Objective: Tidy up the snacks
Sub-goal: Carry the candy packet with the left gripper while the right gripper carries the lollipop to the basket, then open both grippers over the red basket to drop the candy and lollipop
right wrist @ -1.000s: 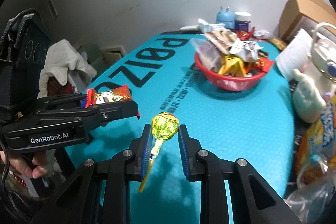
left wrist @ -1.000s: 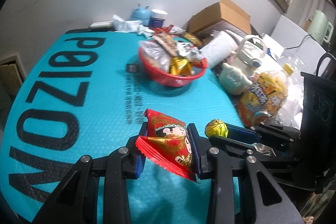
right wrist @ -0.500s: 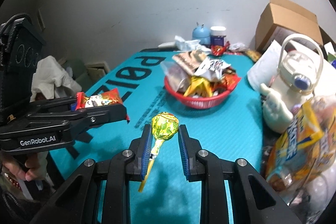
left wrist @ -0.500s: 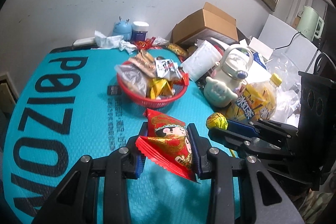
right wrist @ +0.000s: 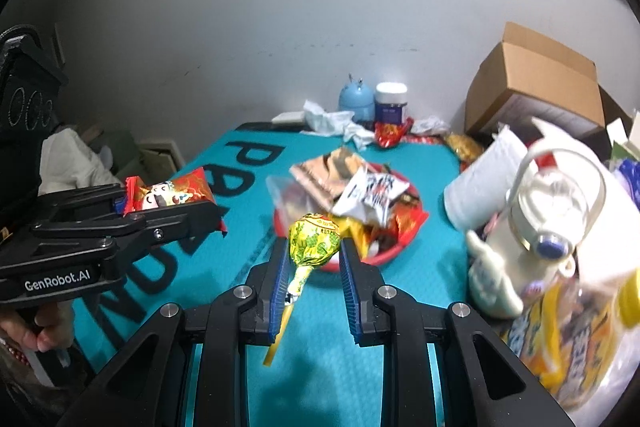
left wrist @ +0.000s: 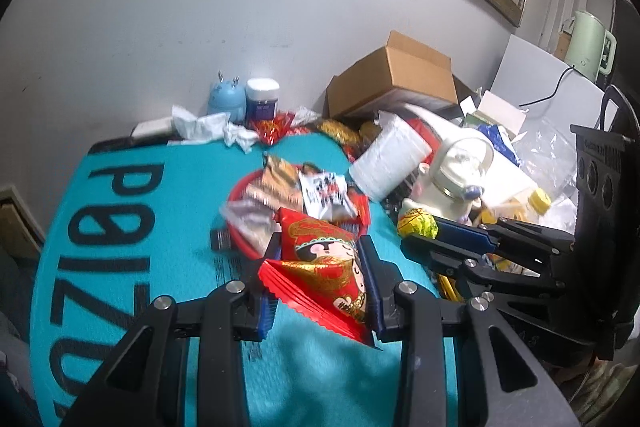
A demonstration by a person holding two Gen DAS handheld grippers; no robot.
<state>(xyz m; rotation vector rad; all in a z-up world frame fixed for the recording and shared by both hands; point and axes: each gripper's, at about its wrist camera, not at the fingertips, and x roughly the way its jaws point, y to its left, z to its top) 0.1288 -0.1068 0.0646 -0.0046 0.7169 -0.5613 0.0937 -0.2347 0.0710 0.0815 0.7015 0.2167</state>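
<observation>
My left gripper point(left wrist: 320, 263) is shut on a red snack packet point(left wrist: 324, 267) printed with a cartoon face, held above the teal mat point(left wrist: 120, 227). My right gripper point(right wrist: 314, 255) is shut on a yellow-green lollipop point(right wrist: 314, 241), its yellow stick hanging down between the pads. Just beyond both grippers sits a red basket point(right wrist: 404, 239) heaped with wrapped snacks point(right wrist: 372, 191). In the left wrist view the lollipop point(left wrist: 418, 223) and right gripper point(left wrist: 452, 239) are at the right. The packet point(right wrist: 172, 191) in the left gripper point(right wrist: 168, 211) shows at left in the right wrist view.
A white jug point(right wrist: 544, 211), a paper roll point(right wrist: 488, 183), a yellow snack bag point(right wrist: 560, 339) and a cardboard box point(right wrist: 536, 87) crowd the right side. A blue bottle point(right wrist: 354, 99), a white-lidded jar point(right wrist: 390, 103) and crumpled tissue point(right wrist: 324, 119) stand at the mat's far edge. A hand point(right wrist: 28, 331) grips the left handle.
Both grippers have risen and moved toward the red basket, which now sits close in front of them. Their grips on the packet and lollipop are unchanged.
</observation>
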